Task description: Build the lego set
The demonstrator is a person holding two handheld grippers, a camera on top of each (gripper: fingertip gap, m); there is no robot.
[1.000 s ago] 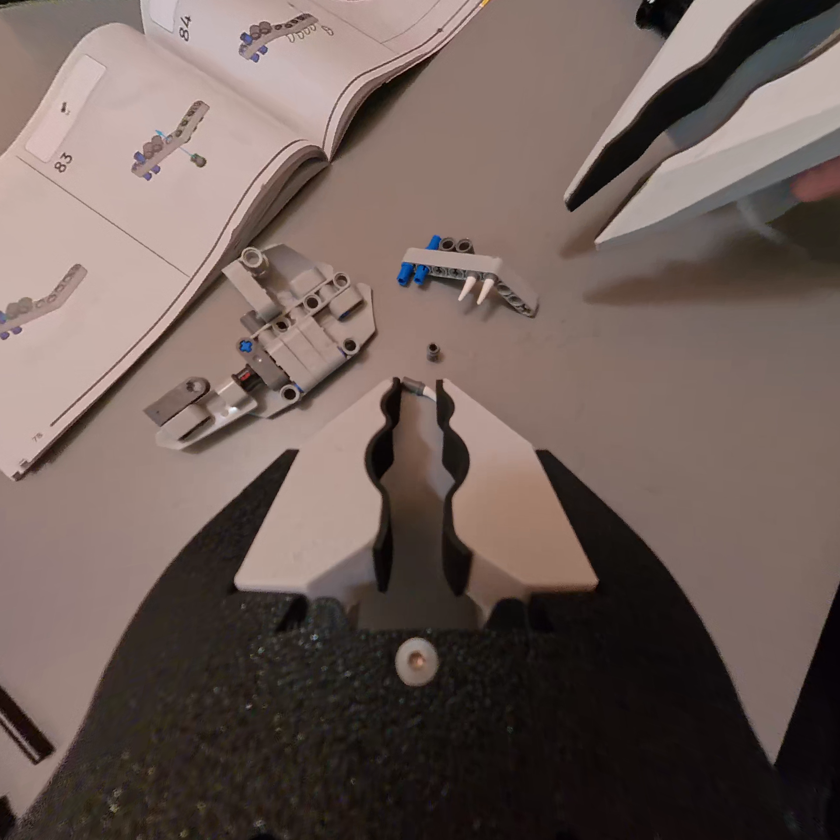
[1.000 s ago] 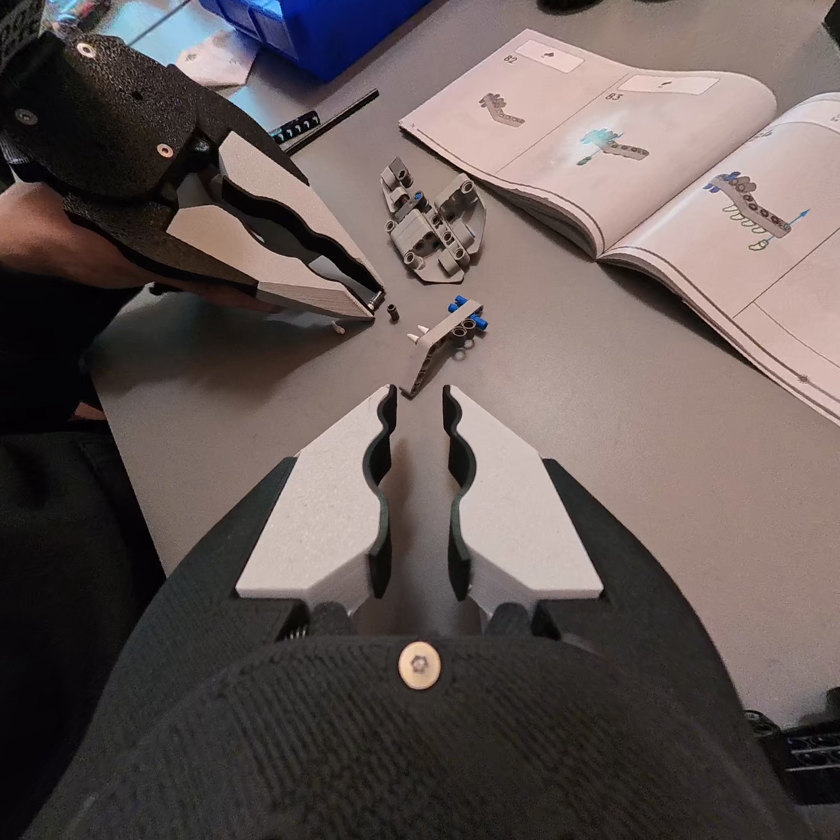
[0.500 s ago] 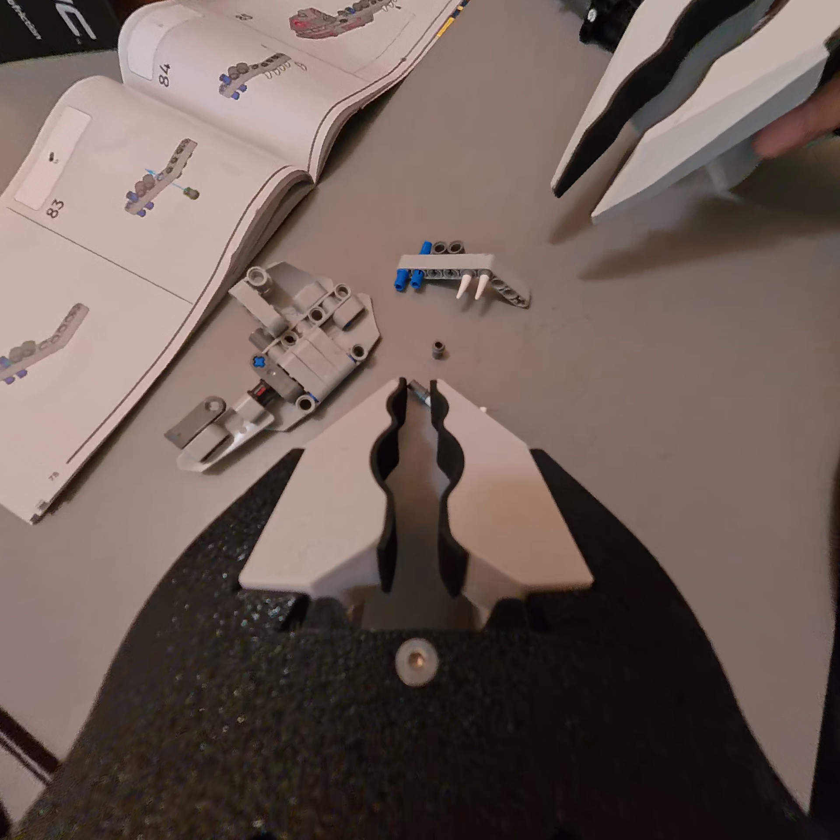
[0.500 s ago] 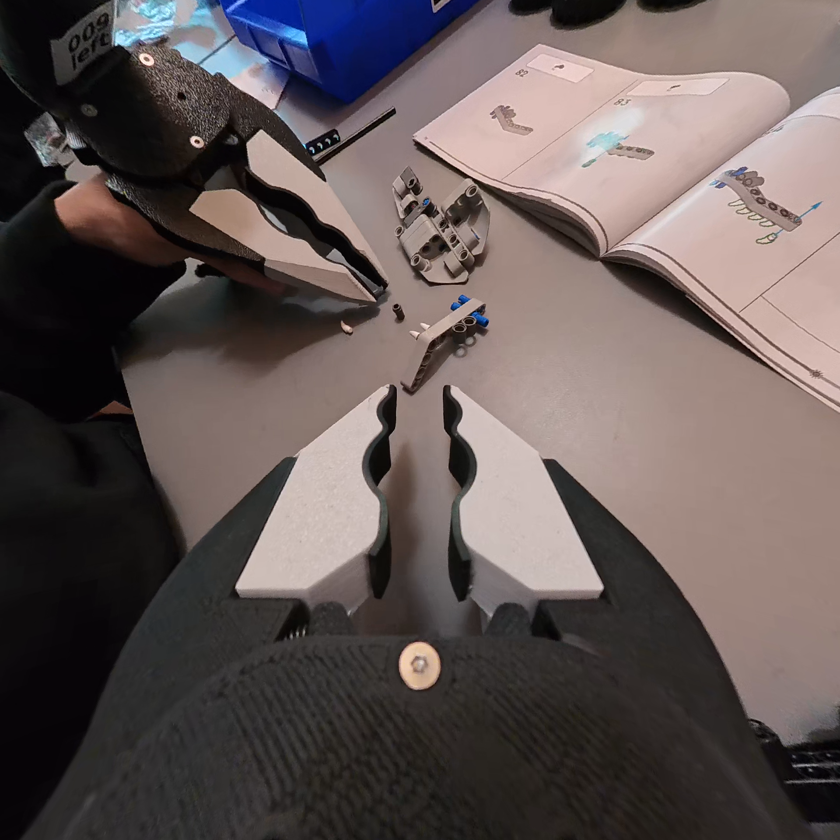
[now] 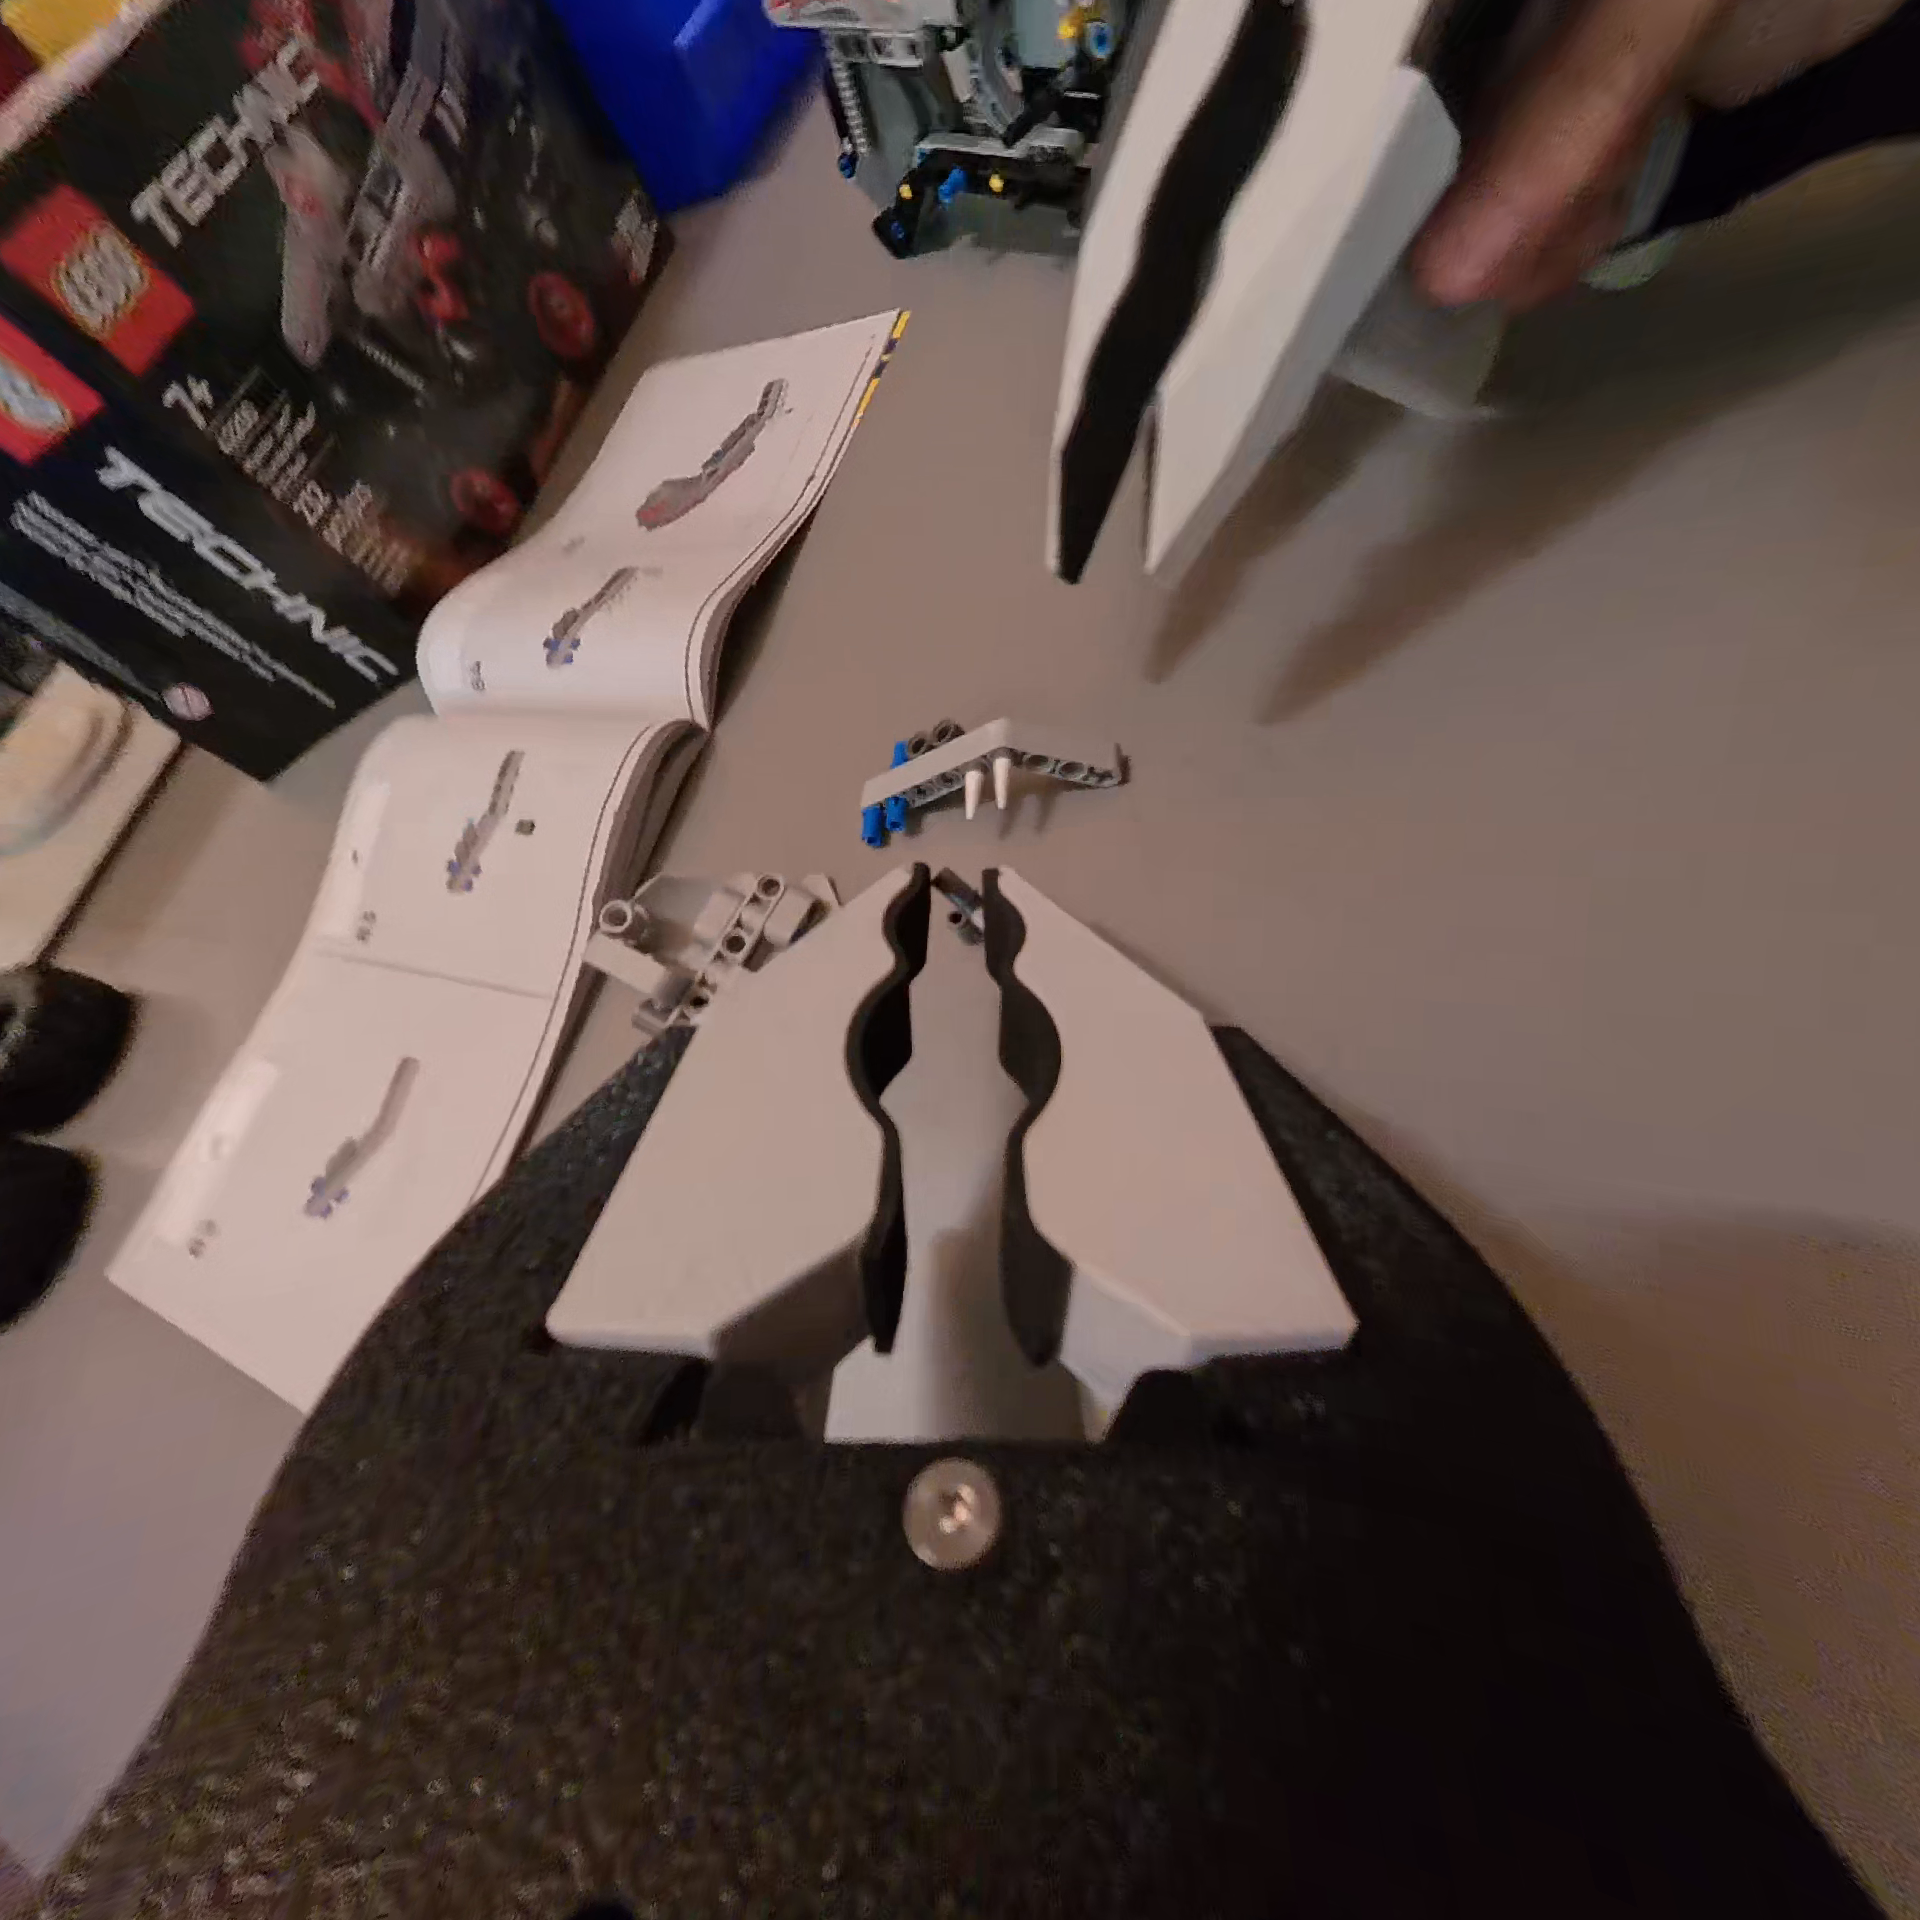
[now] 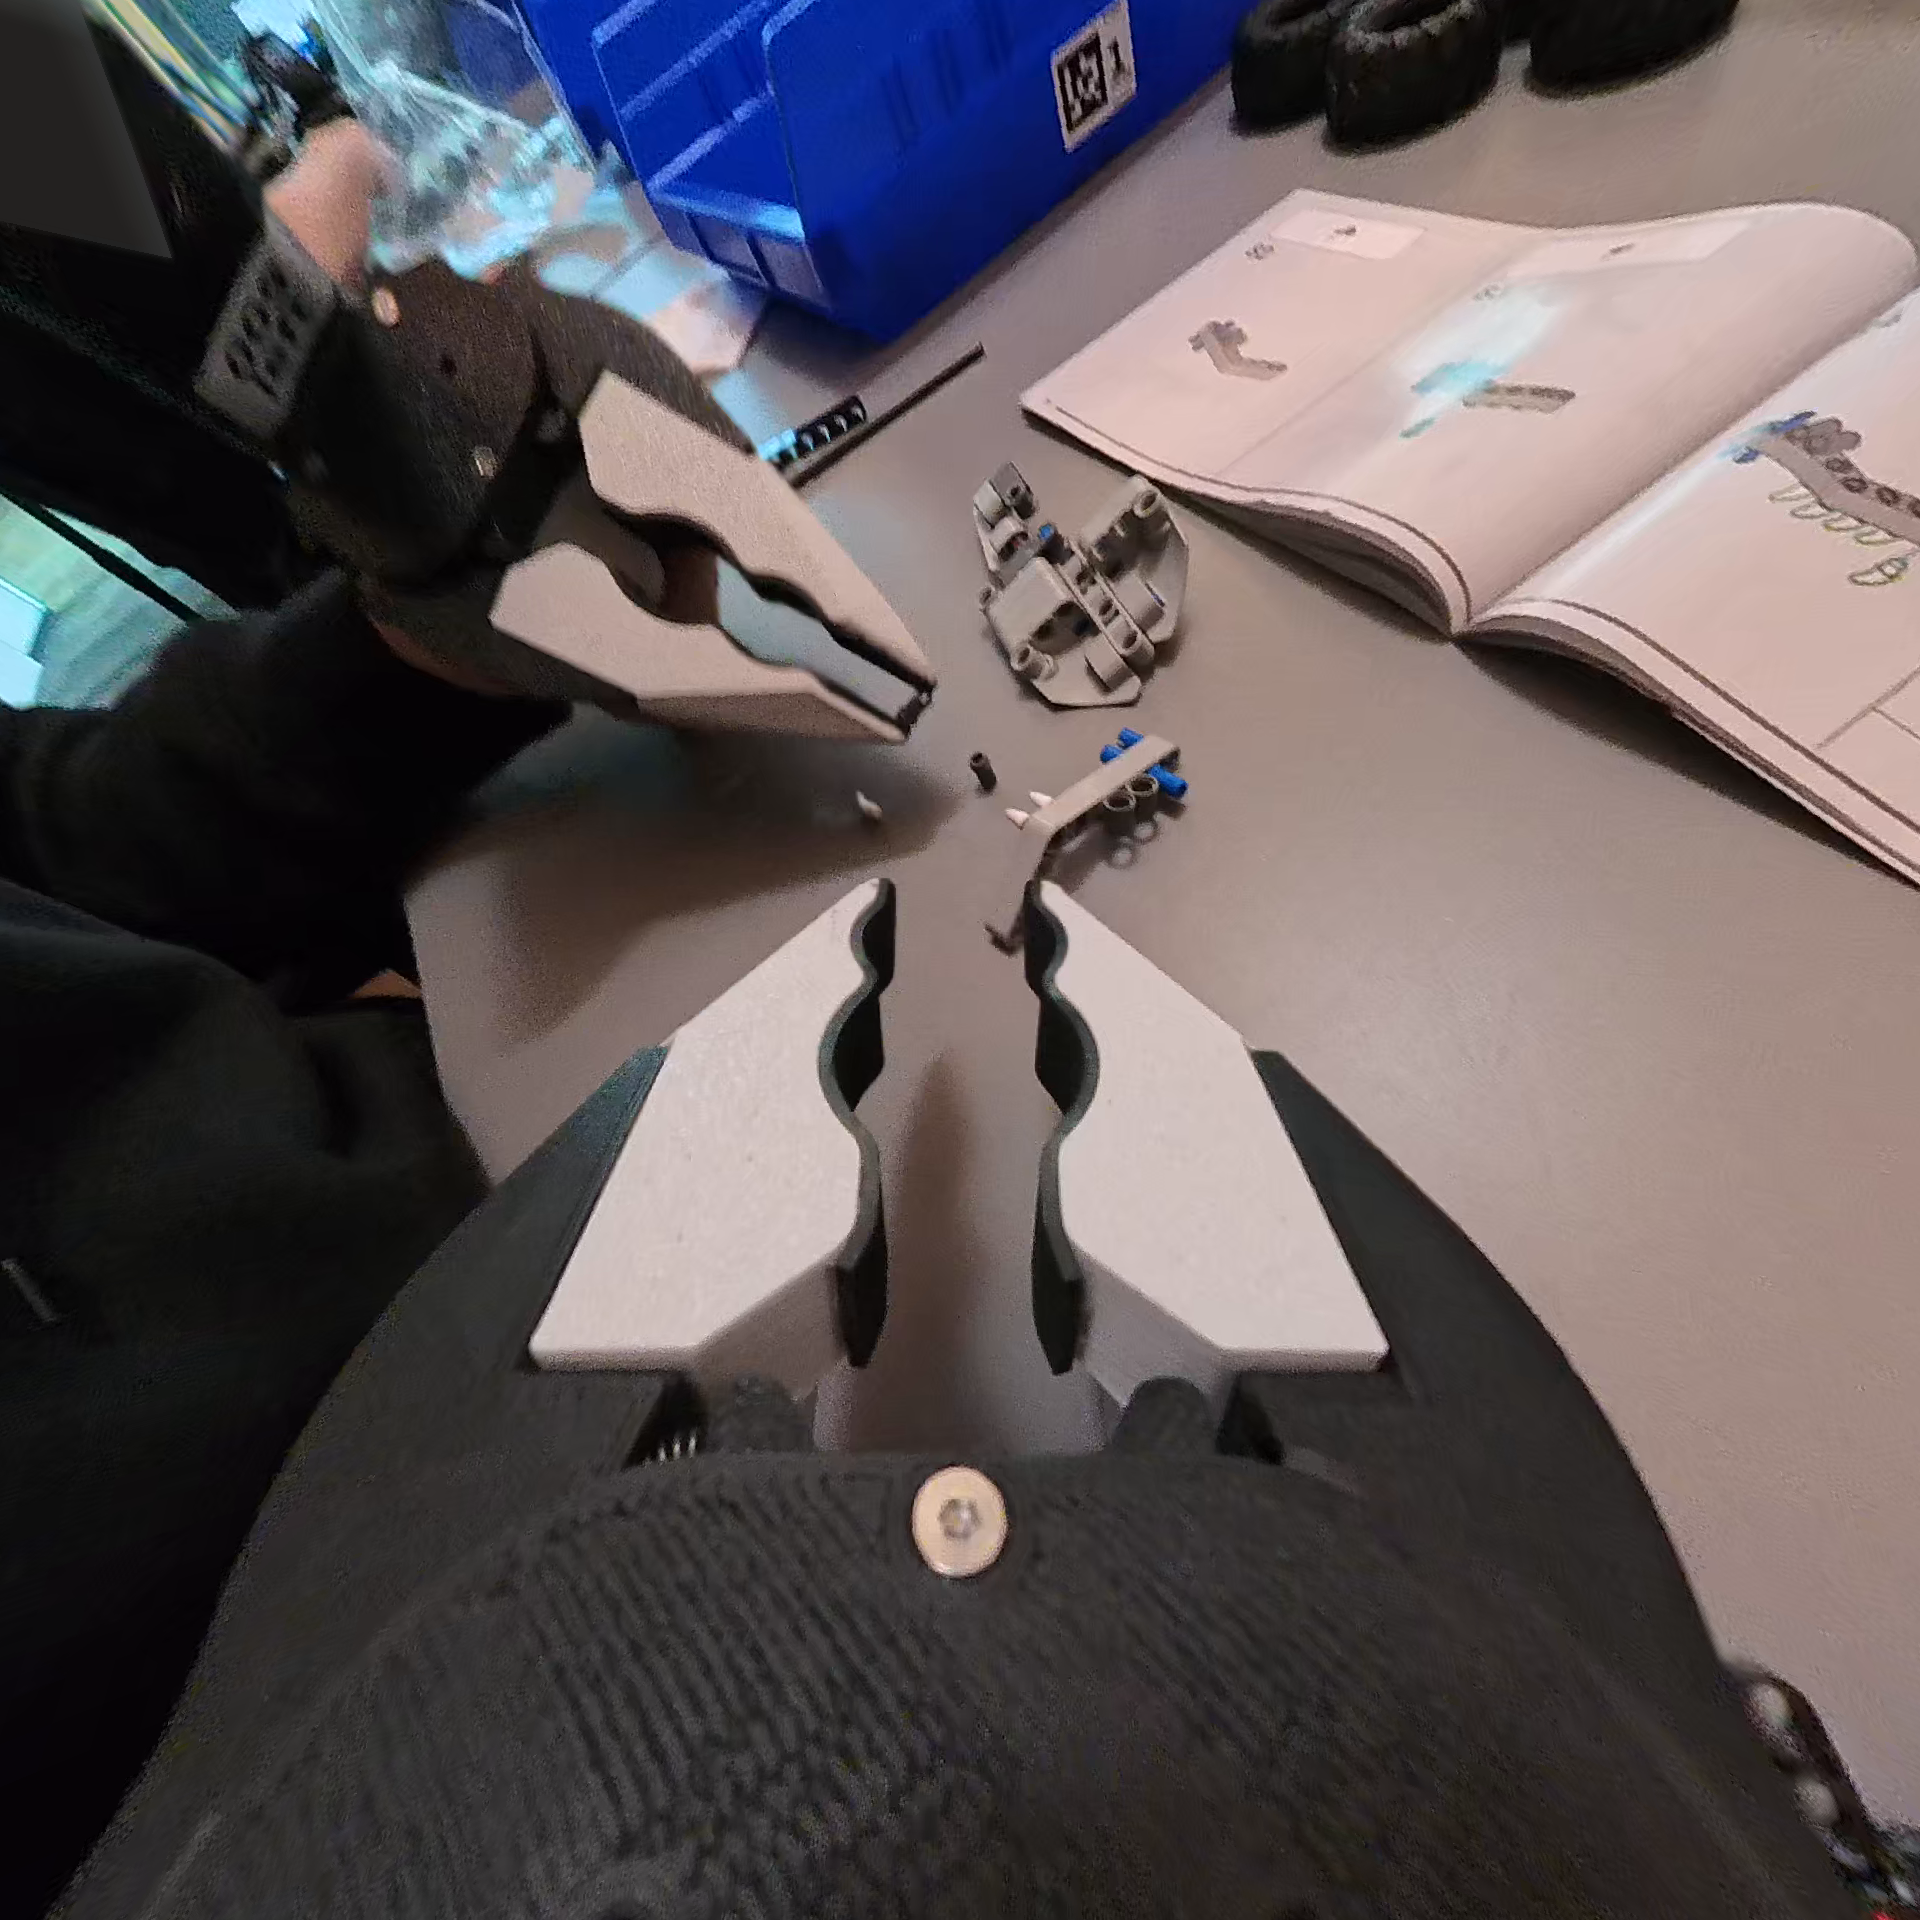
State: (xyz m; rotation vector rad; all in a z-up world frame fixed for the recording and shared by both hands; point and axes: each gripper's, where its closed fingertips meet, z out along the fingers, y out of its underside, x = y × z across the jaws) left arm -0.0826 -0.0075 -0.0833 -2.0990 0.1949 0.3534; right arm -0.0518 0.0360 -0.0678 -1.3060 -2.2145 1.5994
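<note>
Left wrist view: my left gripper (image 5: 951,883) hangs over the grey table (image 5: 1455,935) with its jaws drawn narrow on a small dark pin (image 5: 961,906), though blur makes it hard to say how firmly the pin is held. Just ahead lies the bent grey beam (image 5: 992,774), flat on the table, carrying blue pegs (image 5: 881,821) at one end and two white teeth (image 5: 985,795) along its edge. My right gripper (image 6: 956,904) has its jaws apart and empty, with the near end of the beam just at its right fingertip, possibly touching.

A loose dark bush (image 6: 982,771) and a spare white tooth (image 6: 864,805) lie between the two grippers in the right wrist view. The larger grey assembly (image 6: 1081,603) sits beyond them, near the open instruction book (image 6: 1558,416). A blue bin (image 6: 883,156), black tyres (image 6: 1382,73) and the set's box (image 5: 260,343) ring the work area, with a bigger built section (image 5: 987,114) at the far edge.

I judge the build to be mid-course: the beam has two teeth where the open page appears to show more, and the loose tooth, bush and pin are not yet fitted. Joining the beam to the larger assembly also seems to remain.
</note>
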